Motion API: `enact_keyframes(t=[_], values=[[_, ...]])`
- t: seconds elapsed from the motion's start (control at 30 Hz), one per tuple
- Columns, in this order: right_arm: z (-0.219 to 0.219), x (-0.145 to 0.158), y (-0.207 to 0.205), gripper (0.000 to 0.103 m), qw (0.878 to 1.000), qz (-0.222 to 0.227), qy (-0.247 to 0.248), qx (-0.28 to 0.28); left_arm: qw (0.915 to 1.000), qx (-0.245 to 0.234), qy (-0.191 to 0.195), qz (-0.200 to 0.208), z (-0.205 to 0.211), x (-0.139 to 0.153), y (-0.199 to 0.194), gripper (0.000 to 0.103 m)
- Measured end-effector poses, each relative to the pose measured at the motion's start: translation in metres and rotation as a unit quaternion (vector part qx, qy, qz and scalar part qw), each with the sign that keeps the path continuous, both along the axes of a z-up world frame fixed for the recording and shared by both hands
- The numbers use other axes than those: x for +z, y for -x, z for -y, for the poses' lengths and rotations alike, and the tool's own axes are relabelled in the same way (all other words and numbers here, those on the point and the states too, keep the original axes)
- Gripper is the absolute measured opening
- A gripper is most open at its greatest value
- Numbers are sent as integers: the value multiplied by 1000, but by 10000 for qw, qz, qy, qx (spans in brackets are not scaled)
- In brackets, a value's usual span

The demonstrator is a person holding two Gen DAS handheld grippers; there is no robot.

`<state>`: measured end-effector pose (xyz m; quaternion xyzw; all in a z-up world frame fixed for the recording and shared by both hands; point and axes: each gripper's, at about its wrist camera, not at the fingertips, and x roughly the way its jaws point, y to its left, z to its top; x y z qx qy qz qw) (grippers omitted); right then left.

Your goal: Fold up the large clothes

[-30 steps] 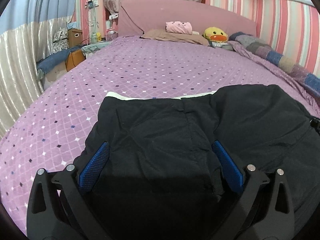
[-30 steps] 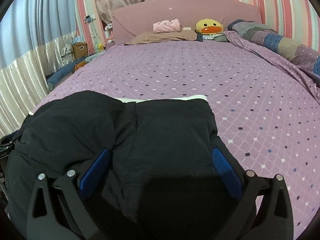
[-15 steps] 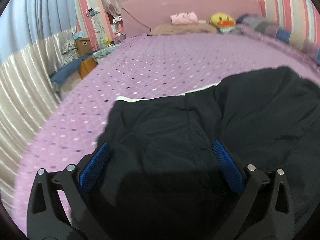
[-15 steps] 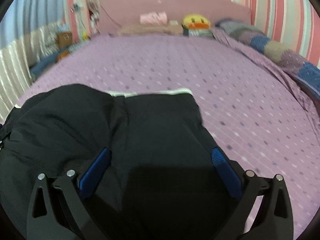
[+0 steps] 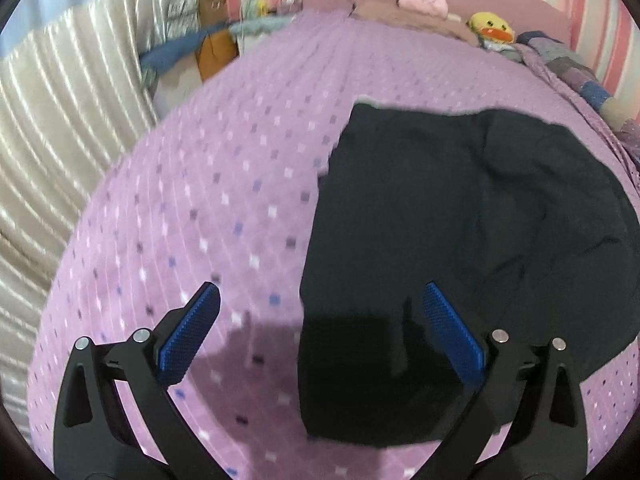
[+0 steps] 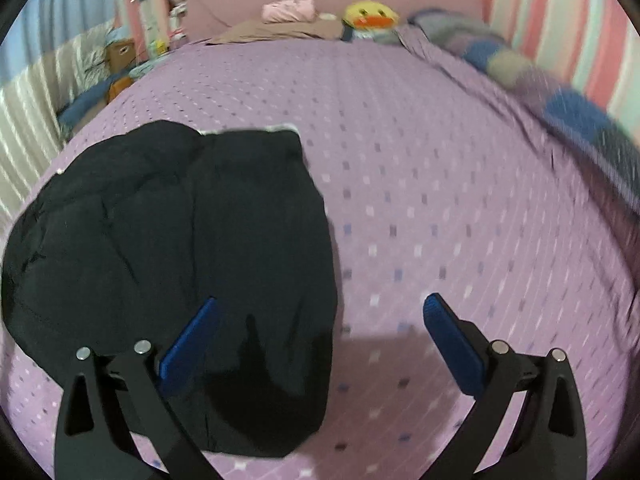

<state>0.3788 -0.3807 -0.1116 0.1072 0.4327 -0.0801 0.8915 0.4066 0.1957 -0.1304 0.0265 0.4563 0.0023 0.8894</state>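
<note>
A black garment (image 5: 460,232) lies folded in a thick pile on the purple dotted bedspread (image 5: 224,208). In the left wrist view my left gripper (image 5: 320,320) is open and empty, above the garment's left edge, with its right finger over the cloth. In the right wrist view the garment (image 6: 176,264) lies at the left, a thin pale hem showing at its far edge. My right gripper (image 6: 320,328) is open and empty, above the garment's right edge, with its left finger over the cloth.
A pink folded cloth (image 6: 288,10) on a brown pillow and a yellow duck toy (image 6: 370,14) sit at the headboard. A patchwork blanket (image 6: 568,104) runs along the bed's right side. Curtains and a cluttered bedside area (image 5: 208,40) stand left of the bed.
Both grippers have drawn back and apart from the garment: the left has swung left, the right has swung right. The garment now lies whole in view on the bed.
</note>
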Motion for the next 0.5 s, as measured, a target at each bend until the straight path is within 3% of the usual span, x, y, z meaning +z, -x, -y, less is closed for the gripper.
enact_keyframes(t=[0.07,0.33,0.5], values=[[-4,-14,5,101,9991,-103,-415,54,10000,-15,35,-42,2,-7,6,100],[-15,-48,4,101,9963,-263,-755,308,9980,-437,-442,-129,33,-21,22,100],[-1,-70,3,101,9846,-308,-1680,376,9971,-535,-521,-155,35,-22,23,100]])
